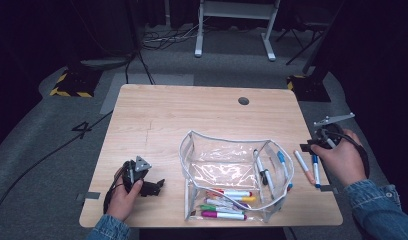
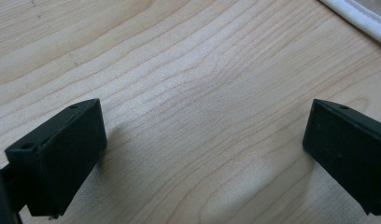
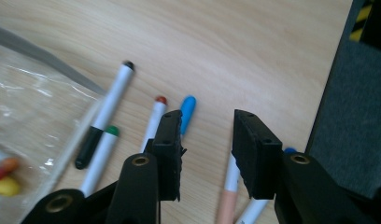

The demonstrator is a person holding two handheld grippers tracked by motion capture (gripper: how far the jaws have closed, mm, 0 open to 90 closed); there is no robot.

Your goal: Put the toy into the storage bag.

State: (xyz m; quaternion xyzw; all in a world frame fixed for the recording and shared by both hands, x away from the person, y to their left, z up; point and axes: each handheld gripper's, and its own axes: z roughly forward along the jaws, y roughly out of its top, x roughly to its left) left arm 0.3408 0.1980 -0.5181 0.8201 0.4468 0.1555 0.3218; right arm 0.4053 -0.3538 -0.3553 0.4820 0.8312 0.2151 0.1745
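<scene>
On my counter (image 1: 157, 115) the clear pouch (image 1: 227, 170) already holds most markers. Two markers (image 1: 310, 169) lie outside, just right of it. My right tongs (image 3: 207, 149) hover over them, part-open and empty; my left tongs (image 2: 202, 154) rest wide apart.

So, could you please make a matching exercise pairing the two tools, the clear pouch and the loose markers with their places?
1 left tool; 2 right tool; 3 clear pouch; 4 loose markers.
A middle of the table, partly filled; B open over bare wood; C lying by the right edge; D above loose markers.
Pairs: 1-B, 2-D, 3-A, 4-C.
</scene>
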